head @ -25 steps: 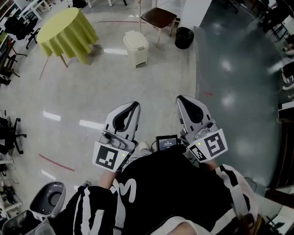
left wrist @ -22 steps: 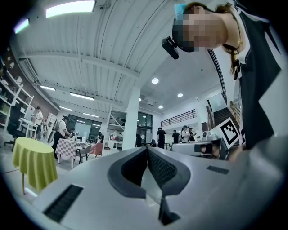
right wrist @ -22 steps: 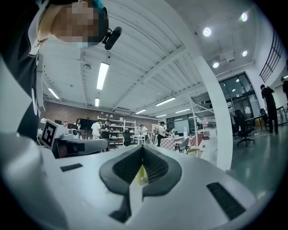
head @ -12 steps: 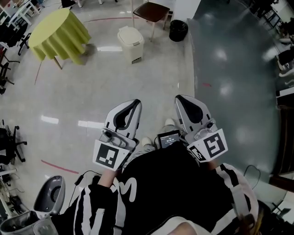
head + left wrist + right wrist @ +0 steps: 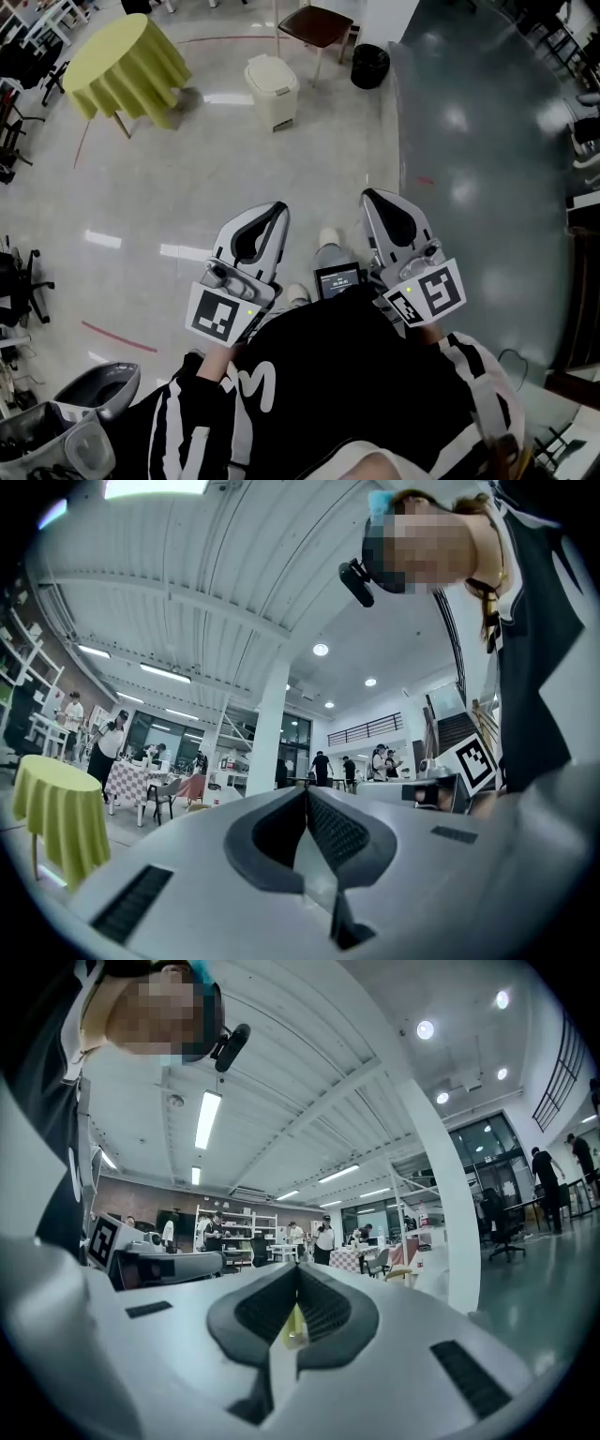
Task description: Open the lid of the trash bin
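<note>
1. Floor (image 5: 187, 187): pale and glossy over most of the frame, with a darker grey strip down the right side.
2. Round table (image 5: 127, 64): draped in yellow-green cloth, upper left of the head view.
3. Chair (image 5: 317, 24): brown seat, top centre, just right of and behind the bin.
4. Trash bin (image 5: 272, 87): cream, pedal type as far as can be judged. It stands on the floor at upper centre, between table and chair. The lid is down, and it is well apart from both tools.
5. Black bin (image 5: 371, 67): small and round, upper centre-right.
6. Left tool (image 5: 275, 214): held low at centre-left, pointing up-frame. Its jaws are pressed together and grip nothing.
7. Right tool (image 5: 370, 199): centre-right, parallel to the left. Its jaws are likewise together and empty.
8. Small screen (image 5: 337, 279): between the two tools, against the person's chest.

Step in hand, as judged: the approach. Nothing of the lid work has begun.

Next move calls for closing the gap to the cream bin. One tool must then come down to the lid's front edge, either parting its jaws to pinch the rim or hooking under it shut, and swing the lid upward on its rear hinge.
</note>
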Tool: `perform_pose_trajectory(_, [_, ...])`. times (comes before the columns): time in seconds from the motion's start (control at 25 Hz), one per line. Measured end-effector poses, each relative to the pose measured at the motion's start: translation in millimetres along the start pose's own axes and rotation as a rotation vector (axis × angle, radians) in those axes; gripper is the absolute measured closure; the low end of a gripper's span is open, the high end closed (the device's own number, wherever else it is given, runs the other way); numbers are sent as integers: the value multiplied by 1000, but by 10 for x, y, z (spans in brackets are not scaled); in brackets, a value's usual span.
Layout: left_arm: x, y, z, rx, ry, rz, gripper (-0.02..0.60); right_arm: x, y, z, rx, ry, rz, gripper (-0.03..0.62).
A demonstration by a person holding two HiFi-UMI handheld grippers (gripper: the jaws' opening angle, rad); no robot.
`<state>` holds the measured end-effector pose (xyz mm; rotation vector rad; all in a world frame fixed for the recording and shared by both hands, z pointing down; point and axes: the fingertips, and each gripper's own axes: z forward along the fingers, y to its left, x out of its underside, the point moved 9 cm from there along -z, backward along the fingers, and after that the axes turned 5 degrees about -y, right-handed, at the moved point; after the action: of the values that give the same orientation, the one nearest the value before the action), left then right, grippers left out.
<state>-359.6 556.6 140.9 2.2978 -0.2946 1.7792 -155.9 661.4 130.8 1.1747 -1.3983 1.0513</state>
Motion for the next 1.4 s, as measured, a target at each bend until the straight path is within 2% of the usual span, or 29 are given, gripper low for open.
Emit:
perform_pose_trajectory(0.52, [48,330,595,-69,-5,46,571,15,-607,492,-61,6,2,583])
perform_pose_trajectory(1.12, [153,711,1586,-73,-9,68,571,27,-1554,1047,-75,6,26,583])
perform_pose_trajectory(1.4, [259,834,2043,-112,-13,84,571,46,-2015,1296,-119,2,-23,583])
